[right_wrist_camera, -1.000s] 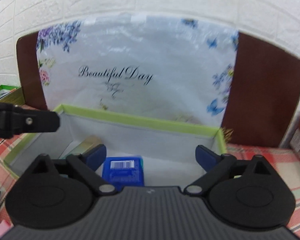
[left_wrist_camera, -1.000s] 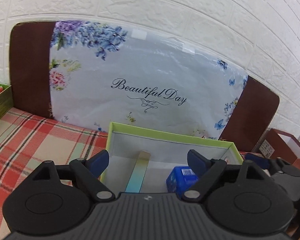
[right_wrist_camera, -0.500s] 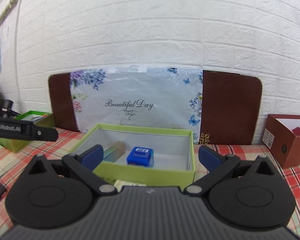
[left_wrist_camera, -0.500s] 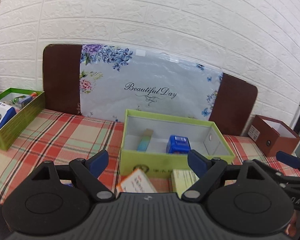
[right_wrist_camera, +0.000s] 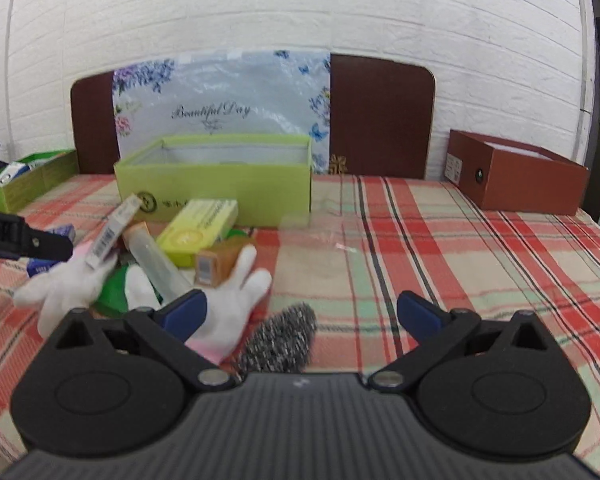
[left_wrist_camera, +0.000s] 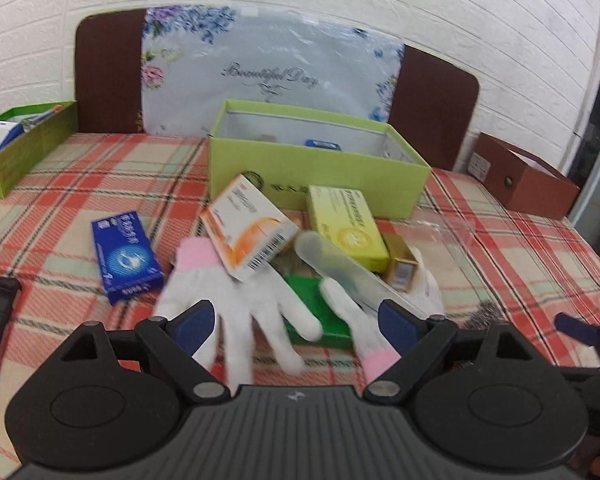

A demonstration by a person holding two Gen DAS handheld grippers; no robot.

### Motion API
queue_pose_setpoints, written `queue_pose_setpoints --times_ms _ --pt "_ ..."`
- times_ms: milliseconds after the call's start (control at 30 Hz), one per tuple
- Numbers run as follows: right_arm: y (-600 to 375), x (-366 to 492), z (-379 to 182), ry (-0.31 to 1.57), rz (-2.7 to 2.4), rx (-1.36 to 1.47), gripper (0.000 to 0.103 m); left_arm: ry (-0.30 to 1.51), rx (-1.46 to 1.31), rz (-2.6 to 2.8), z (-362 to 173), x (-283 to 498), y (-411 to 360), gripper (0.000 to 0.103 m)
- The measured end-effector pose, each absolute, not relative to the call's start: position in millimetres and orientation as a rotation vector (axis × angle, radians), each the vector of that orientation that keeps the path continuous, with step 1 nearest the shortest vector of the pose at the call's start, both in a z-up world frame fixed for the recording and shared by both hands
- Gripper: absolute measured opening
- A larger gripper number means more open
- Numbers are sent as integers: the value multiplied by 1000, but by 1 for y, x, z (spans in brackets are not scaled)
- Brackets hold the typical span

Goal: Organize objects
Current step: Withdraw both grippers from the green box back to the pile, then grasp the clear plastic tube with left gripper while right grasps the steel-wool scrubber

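A green open box (left_wrist_camera: 316, 172) stands at the back of the plaid table, with a blue item (left_wrist_camera: 322, 143) inside; it also shows in the right wrist view (right_wrist_camera: 216, 190). In front lies a pile: white gloves (left_wrist_camera: 244, 304), an orange-white box (left_wrist_camera: 248, 236), a yellow box (left_wrist_camera: 346, 228), a clear tube (left_wrist_camera: 340, 266), a green block (left_wrist_camera: 312, 300), a small tan box (left_wrist_camera: 400, 264), a blue box (left_wrist_camera: 126, 256). My left gripper (left_wrist_camera: 296, 326) is open and empty above the gloves. My right gripper (right_wrist_camera: 302, 314) is open and empty over a steel scourer (right_wrist_camera: 282, 338).
A second green box (left_wrist_camera: 24, 148) with items stands at the far left, a brown box (right_wrist_camera: 516, 178) at the far right. A floral board (left_wrist_camera: 268, 68) leans on the white brick wall behind. A clear plastic wrapper (right_wrist_camera: 320, 232) lies right of the pile.
Both grippers have pulled back from inside the green box toward the near side of the table, bringing the pile of objects into view. Both stay open and empty.
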State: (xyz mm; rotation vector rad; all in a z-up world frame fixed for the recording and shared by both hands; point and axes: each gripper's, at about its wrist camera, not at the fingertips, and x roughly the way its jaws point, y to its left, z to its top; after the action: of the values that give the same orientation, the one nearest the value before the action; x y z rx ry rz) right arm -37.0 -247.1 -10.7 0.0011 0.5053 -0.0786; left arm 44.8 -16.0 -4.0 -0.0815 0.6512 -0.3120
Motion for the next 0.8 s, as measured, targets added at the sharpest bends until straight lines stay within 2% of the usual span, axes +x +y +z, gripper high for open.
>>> queue_pose_setpoints --times_ms 100,233,333,400,467,633,700,767,800 --pt "-245 -41 -29 546 -85 -7 102 668 -89 -360 -6 48 -31 92" --pt "-242 -32 -35 543 -45 15 94 676 -144 -348 -11 65 -47 91" --pt "-239 -23 -38 559 -32 3 80 703 -189 -347 -15 84 -57 80" --pt "-239 -19 -41 570 -26 5 55 714 -174 -351 -16 95 -65 76" --pt "-242 -19 -43 580 -17 19 45 715 -158 -335 -18 106 -71 76" --pt "-245 -27 -41 576 26 11 40 800 -233 -299 -30 134 -73 75" --pt "-245 -30 -41 575 31 12 40 804 -240 -304 -31 138 -77 67" --pt "-246 -32 -41 577 33 18 40 801 -186 -335 -30 139 -86 39" --pt "-246 -32 -41 576 33 20 40 799 -176 -374 -29 138 -89 37"
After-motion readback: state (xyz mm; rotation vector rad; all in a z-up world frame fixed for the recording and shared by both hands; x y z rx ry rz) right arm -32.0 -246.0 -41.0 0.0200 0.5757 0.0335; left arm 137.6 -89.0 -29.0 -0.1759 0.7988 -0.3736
